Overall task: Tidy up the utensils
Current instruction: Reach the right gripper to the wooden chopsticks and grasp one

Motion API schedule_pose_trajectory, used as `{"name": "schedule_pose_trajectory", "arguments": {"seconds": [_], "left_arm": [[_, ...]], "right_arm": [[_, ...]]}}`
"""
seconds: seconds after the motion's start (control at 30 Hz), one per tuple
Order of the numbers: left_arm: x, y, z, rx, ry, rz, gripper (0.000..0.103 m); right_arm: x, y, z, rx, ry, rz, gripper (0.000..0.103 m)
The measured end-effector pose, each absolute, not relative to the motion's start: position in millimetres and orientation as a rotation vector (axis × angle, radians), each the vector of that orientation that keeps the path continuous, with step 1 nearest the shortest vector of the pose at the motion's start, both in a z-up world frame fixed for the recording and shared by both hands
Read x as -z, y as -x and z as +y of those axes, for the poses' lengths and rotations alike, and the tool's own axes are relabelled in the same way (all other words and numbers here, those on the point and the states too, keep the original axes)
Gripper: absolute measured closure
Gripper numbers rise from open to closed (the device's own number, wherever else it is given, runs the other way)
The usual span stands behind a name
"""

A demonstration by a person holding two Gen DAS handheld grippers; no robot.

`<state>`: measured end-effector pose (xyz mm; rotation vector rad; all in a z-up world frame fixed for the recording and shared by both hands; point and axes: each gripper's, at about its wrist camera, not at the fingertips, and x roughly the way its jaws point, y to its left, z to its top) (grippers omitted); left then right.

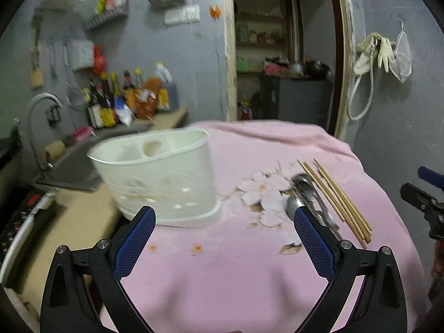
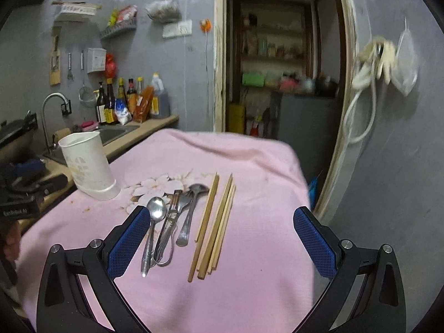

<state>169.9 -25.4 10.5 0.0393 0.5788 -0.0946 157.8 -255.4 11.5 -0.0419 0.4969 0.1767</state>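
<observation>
Both tongs gape, left (image 1: 223, 216) by the holder (image 1: 155, 177) (compartments visible here only), right (image 2: 222, 216) over cutlery (image 2: 172, 216) and chopsticks (image 2: 216, 224).

holder: white plastic utensil holder (image 2: 88, 163), upright, empty, at left edge of pink-clothed counter | cutlery: steel spoons and forks (image 2: 169, 219) heaped flat, well right of holder | chopsticks: wooden chopsticks (image 2: 213, 230) lying roughly parallel, just right of cutlery
</observation>
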Motion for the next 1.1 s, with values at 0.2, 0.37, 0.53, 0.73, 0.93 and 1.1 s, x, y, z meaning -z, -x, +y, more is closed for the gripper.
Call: {"name": "schedule_pose_trajectory", "arguments": {"seconds": [0.2,0.37,0.53,0.73,0.93,1.1], "left_arm": [[10,-213,-44,0.196,-0.016,0.737,0.005],[22,-237,-59,0.269,-0.019,0.797,0.008],[35,-264,-66,0.331,-0.031,0.863,0.031],[53,-292,-67,0.396,0.000,0.952,0.052],[58,-299,-66,0.427,0.010,0.959,0.067],[59,-304,-68,0.459,0.040,0.974,0.082]], "right_arm": [[4,-200,-272,-0.194,0.038,0.608,0.000],[22,-237,-285,-0.225,-0.014,0.700,0.016],[40,-275,-290,-0.248,-0.072,0.804,0.048],[57,-305,-282,-0.273,-0.073,0.893,0.072],[62,-317,-277,-0.293,-0.049,0.925,0.079],[61,-327,-269,-0.287,0.005,0.955,0.084]]}}
